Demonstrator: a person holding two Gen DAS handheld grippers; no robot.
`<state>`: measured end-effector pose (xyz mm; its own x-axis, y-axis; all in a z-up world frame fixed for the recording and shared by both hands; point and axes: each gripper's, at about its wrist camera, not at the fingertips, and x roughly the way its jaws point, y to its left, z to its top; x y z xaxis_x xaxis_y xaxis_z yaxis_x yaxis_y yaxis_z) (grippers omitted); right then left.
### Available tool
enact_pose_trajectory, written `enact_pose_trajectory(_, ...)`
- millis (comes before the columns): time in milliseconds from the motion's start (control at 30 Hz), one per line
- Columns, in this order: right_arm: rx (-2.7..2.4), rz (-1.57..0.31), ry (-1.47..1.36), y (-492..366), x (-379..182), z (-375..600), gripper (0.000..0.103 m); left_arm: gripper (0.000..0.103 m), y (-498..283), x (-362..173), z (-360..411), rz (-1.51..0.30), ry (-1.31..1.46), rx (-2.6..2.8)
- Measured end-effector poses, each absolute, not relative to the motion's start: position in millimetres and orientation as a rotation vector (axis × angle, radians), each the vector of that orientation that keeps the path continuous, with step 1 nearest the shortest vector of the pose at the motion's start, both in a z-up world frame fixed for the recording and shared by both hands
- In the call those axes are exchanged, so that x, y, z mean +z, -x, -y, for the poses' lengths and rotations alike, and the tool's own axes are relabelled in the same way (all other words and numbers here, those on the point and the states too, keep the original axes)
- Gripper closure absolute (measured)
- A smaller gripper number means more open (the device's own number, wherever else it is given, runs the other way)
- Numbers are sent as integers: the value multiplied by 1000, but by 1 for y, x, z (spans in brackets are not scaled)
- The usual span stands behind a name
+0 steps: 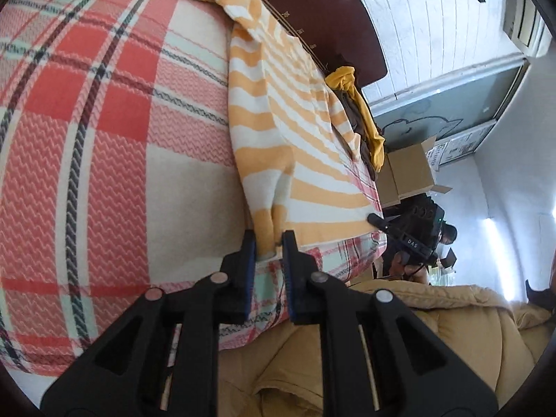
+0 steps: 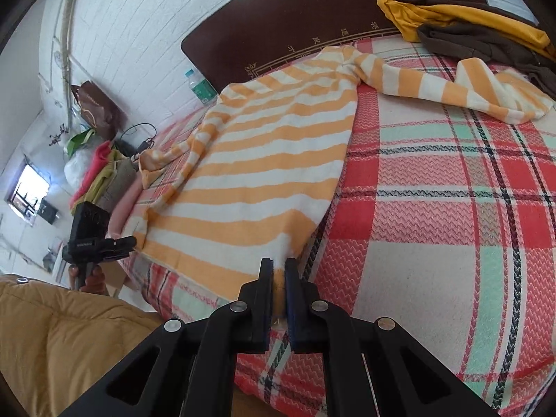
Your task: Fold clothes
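Note:
An orange-and-white striped sweater [image 2: 274, 160] lies flat on the plaid bed cover [image 2: 434, 208], neck toward the headboard, one sleeve [image 2: 462, 90] stretched out to the right. My right gripper [image 2: 279, 271] is shut on the sweater's hem corner at the near bed edge. In the left wrist view the sweater [image 1: 295, 132] runs away along the bed, and my left gripper [image 1: 269, 243] is shut on its other hem corner. The other hand-held gripper shows in each view, as the left gripper [image 2: 104, 239] and the right gripper [image 1: 410, 232].
A yellow and brown clothes heap [image 2: 469, 24] lies by the dark headboard [image 2: 295, 27]. A bottle [image 2: 199, 87], bags and stacked clothes [image 2: 100, 170] stand left of the bed. A cardboard box [image 1: 410, 170] stands beyond the bed. A tan quilted jacket [image 2: 69, 340] is close below.

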<state>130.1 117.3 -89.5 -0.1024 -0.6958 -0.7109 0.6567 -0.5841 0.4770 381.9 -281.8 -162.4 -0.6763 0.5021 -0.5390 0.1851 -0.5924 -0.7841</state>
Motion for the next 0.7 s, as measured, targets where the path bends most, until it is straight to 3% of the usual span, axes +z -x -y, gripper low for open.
enact_pose_trajectory(33, -1827, 41, -1212, -130, -90, -115, 97, 80, -380, -156, 280, 1258, 1181, 2433)
enact_pose_trajectory(67, -1821, 35, -1215, -129, -91, -113, 97, 57, -378, -151, 278, 1211, 1208, 2492)
enact_pose_trajectory(100, -1818, 29, -1220, -129, -92, -111, 97, 26, -376, -145, 275, 1161, 1236, 2551)
enact_pose_trajectory(133, -1813, 29, -1227, -129, -94, -110, 97, 16, -372, -136, 269, 1086, 1265, 2635)
enact_pose_trajectory(300, -1813, 54, -1242, -131, -100, -112, 95, 13, -338, -100, 219, 542, 1360, 2868)
enact_pose_trajectory(400, -1812, 65, -1242, -132, -101, -112, 95, 13, -313, -109, 197, 318, 1449, 2854)
enact_pose_trajectory(433, -1812, 68, -1242, -132, -102, -112, 94, 14, -305, -117, 190, 258, 1491, 2834)
enact_pose_trajectory(500, -1811, 78, -1243, -133, -103, -113, 94, 36, -299, -137, 188, 179, 1591, 2817)
enact_pose_trajectory(567, -1808, 88, -1250, -133, -106, -114, 94, 42, -303, -143, 199, 199, 1583, 2825)
enact_pose_trajectory(633, -1804, 98, -1259, -133, -109, -116, 93, 64, -307, -145, 215, 280, 1578, 2835)
enact_pose_trajectory(700, -1801, 106, -1267, -133, -112, -116, 93, 93, -313, -142, 237, 425, 1577, 2840)
